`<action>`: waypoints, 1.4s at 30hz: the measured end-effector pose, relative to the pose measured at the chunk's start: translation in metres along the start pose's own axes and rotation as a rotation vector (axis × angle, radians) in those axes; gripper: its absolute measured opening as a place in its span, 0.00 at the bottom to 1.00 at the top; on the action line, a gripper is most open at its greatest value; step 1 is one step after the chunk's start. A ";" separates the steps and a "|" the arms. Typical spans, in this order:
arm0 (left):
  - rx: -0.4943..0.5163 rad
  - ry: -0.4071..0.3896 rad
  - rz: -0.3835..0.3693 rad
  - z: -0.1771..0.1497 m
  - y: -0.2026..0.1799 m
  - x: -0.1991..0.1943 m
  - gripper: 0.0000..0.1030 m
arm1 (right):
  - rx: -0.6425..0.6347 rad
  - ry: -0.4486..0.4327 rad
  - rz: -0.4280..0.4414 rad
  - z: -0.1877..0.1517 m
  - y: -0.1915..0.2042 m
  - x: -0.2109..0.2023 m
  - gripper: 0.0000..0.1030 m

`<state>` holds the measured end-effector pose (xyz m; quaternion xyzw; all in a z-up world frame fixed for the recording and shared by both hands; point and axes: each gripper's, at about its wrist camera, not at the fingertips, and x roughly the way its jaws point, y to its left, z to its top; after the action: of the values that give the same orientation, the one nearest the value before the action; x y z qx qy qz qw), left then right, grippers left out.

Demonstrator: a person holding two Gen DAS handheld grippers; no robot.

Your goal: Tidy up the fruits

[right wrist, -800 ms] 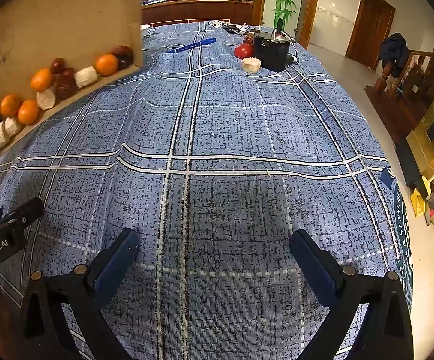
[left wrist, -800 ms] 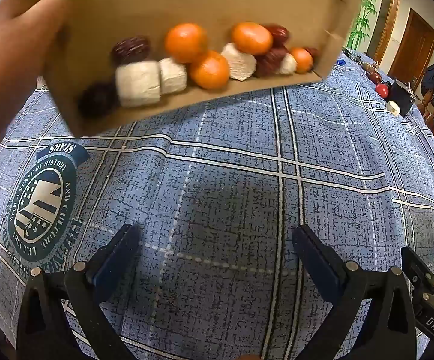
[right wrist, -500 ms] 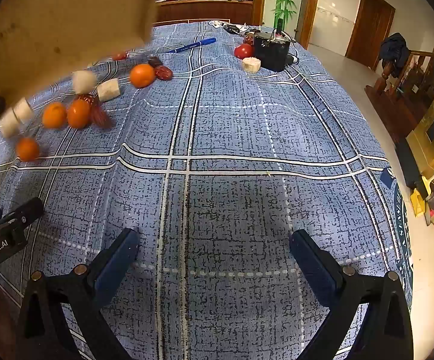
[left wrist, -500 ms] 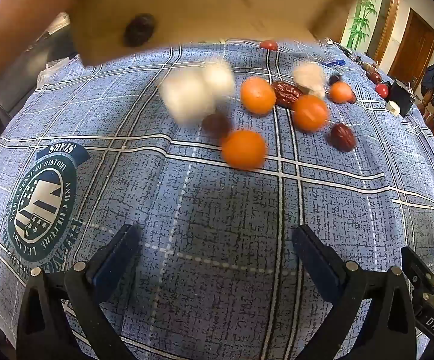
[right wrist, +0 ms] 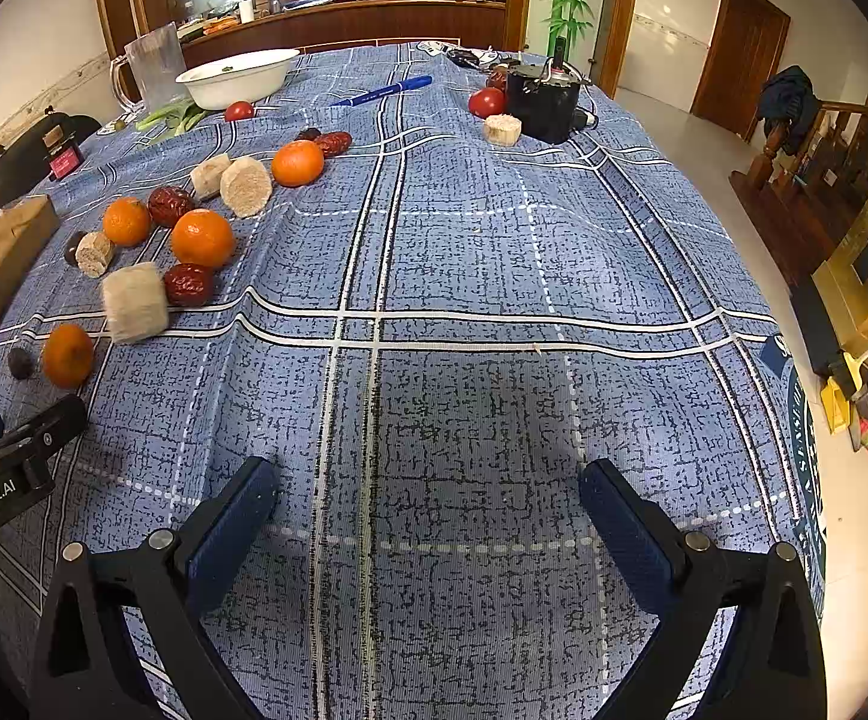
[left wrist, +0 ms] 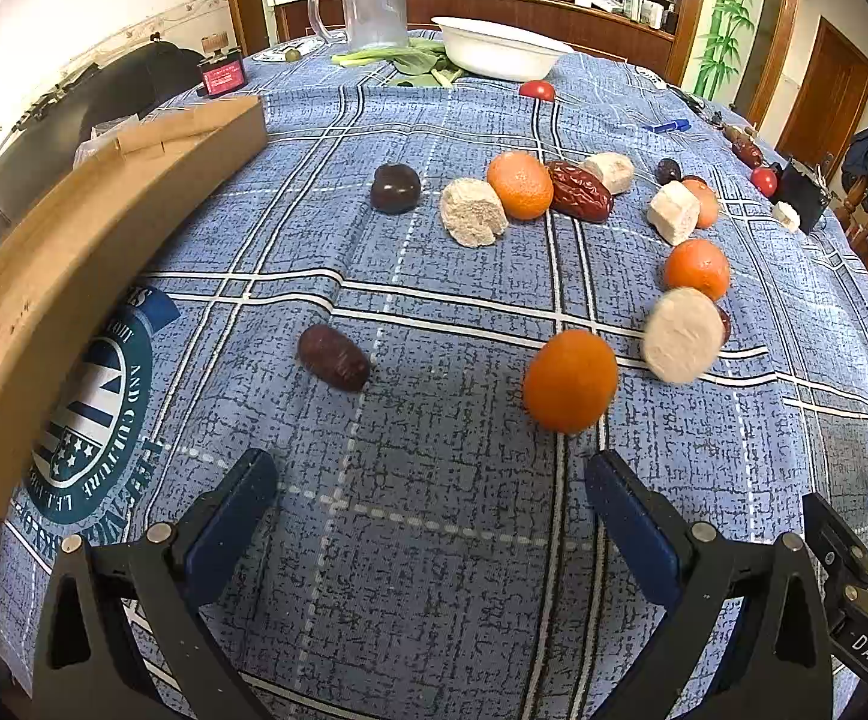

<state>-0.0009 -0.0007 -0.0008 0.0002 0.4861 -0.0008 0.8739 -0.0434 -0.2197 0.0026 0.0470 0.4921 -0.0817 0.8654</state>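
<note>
Cardboard box (left wrist: 92,252) has just tipped its load: round orange tangerines (left wrist: 570,381), wrinkled dark-red dates (left wrist: 333,357) and pale cut cylinder chunks (left wrist: 681,334) now lie loose on the blue plaid-clothed desk (left wrist: 434,540), two blurred, likely still rolling. Sorting can start. Left tool (left wrist: 431,510) and right tool (right wrist: 428,510) both fully spread, empty. Box lies at left edge; open cloth ahead of right tool.
</note>
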 end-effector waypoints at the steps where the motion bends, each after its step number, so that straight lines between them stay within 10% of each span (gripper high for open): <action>1: 0.000 0.000 0.000 0.000 0.000 0.000 1.00 | 0.000 0.000 0.000 0.000 0.000 0.000 0.99; 25: 0.024 -0.005 -0.046 0.003 0.007 -0.004 1.00 | 0.049 -0.059 -0.003 0.009 0.013 -0.010 0.99; 42: -0.015 -0.392 0.033 0.013 0.091 -0.107 1.00 | -0.088 -0.305 0.026 0.011 0.090 -0.100 1.00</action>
<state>-0.0458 0.0909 0.0969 0.0014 0.3067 0.0170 0.9516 -0.0677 -0.1235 0.0940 0.0026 0.3572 -0.0552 0.9324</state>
